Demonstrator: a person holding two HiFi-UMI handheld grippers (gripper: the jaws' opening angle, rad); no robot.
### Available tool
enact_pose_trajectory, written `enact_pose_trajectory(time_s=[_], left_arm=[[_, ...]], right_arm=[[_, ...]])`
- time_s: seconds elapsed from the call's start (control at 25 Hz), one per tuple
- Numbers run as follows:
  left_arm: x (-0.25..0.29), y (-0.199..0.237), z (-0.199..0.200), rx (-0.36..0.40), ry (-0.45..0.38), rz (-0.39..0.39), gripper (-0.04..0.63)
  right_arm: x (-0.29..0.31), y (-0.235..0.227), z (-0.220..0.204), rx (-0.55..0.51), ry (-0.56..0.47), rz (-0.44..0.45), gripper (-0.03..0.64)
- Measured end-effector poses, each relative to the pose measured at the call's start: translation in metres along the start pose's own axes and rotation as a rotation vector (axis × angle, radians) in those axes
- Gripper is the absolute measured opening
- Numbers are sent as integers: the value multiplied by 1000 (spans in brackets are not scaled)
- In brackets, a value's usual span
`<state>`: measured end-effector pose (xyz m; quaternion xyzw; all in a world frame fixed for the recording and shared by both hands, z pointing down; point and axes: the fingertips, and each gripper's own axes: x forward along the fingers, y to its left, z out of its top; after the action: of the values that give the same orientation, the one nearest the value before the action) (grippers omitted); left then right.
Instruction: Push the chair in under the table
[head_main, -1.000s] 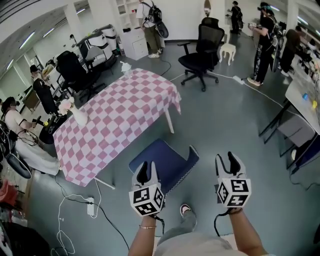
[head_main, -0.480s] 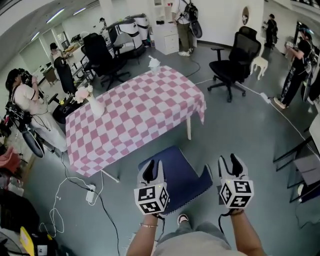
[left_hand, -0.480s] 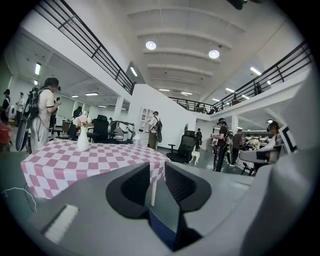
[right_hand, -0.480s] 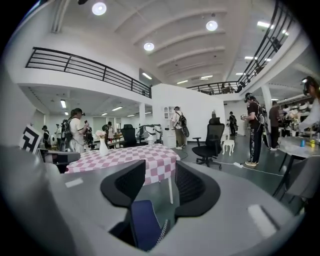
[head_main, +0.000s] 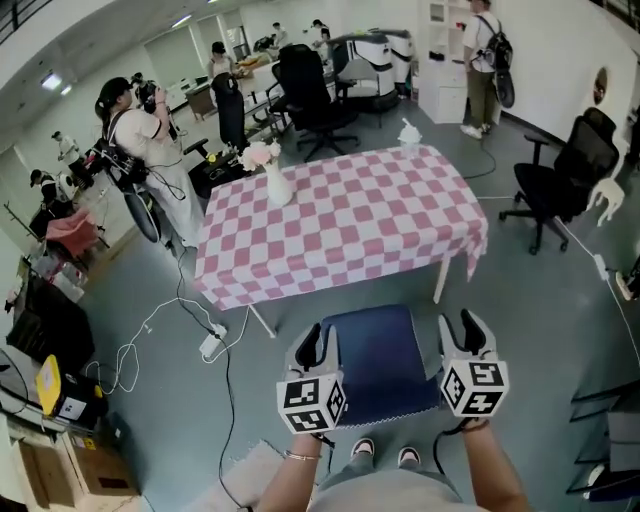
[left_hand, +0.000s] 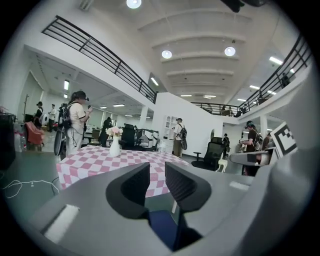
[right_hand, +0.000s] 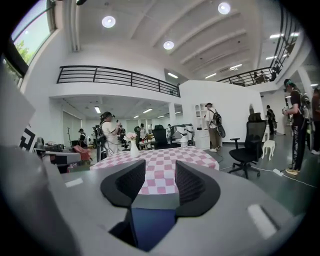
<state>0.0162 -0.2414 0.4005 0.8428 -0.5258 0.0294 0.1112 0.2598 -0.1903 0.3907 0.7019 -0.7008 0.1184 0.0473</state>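
Looking steeply down on a blue chair (head_main: 380, 360), standing on the grey floor (head_main: 150, 420) just short of a table (head_main: 350, 225) draped in pink-and-white check. Squared up to the table's near long side, front edge close to the hanging cloth, seat out in the open. Flanking the chair, one gripper per hand: left gripper (head_main: 311, 348) over its left edge, right gripper (head_main: 467, 333) over its right edge, both pointing toward the table. Left gripper released, jaws parted by a narrow gap; right gripper released too, jaws set wider. Seen through each gap, the checked cloth ahead and a patch of the chair's blue low down; contact with the chair impossible to tell. On the table, near its left end, a white vase (head_main: 278, 187) of pale pink flowers. Trailing across the floor at left, white cables (head_main: 150, 340). Beyond the table, black office chairs (head_main: 303, 88) and several people (head_main: 150, 150) standing. At the bottom edge, the wearer's two shoes (head_main: 364, 447).
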Motion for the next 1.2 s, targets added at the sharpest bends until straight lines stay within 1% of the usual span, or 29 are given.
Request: enact_pose_trajectory(time_s=[0.12,0.36,0.48,0.6,0.72,0.8,0.92,1.04,1.2], left_arm=[[-15,3,-4,-5,1,59,95],[-39,3,-17,8,21,118,95],[-43,1,-19,14,24,120,97],[-44,-6,-21,5,29,100,98],[-46,-12,-26,-5,39,82,98],[-48,-19,-31,7,56,59,98],[-51,-34,-41,51,97,-7,98],[-58,-53,-55,97,157,-117,100],[-69,-75,-75,122,240,-282,111]], right_arm=[[6,6,-1,-5,6,64,172],[14,19,-17,10,40,160,172],[17,30,-17,0,40,226,172],[17,39,-16,1,54,309,172],[14,44,-18,-5,76,373,172],[10,45,-24,-22,99,409,172],[-1,48,-36,-73,149,473,172],[-14,54,-54,-144,214,556,172],[-32,65,-85,-236,312,693,172]])
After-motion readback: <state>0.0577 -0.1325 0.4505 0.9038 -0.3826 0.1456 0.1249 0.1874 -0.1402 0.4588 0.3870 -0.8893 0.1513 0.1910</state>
